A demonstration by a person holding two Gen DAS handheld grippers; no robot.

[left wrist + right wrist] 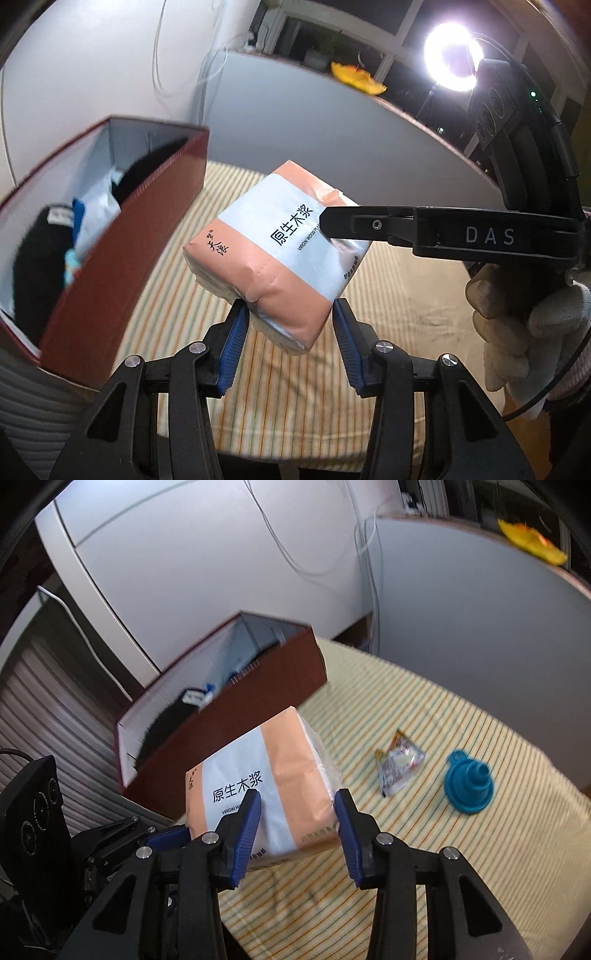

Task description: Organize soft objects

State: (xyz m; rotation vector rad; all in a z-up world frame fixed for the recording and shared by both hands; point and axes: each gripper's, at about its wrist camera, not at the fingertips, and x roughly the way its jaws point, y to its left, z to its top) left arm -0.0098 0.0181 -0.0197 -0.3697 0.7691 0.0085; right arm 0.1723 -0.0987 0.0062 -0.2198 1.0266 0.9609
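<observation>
A soft orange and white tissue pack with Chinese print hangs in the air above the striped table. My left gripper is shut on its near end. My right gripper is shut on the same tissue pack, and its black finger reaches in from the right in the left wrist view. A dark red open box stands to the left, holding black and white soft items. The box also shows in the right wrist view, just behind the pack.
A striped yellow tablecloth covers the table. A snack wrapper and a blue collapsible funnel lie on it to the right. A bright ring lamp stands at the back right. White walls rise behind the table.
</observation>
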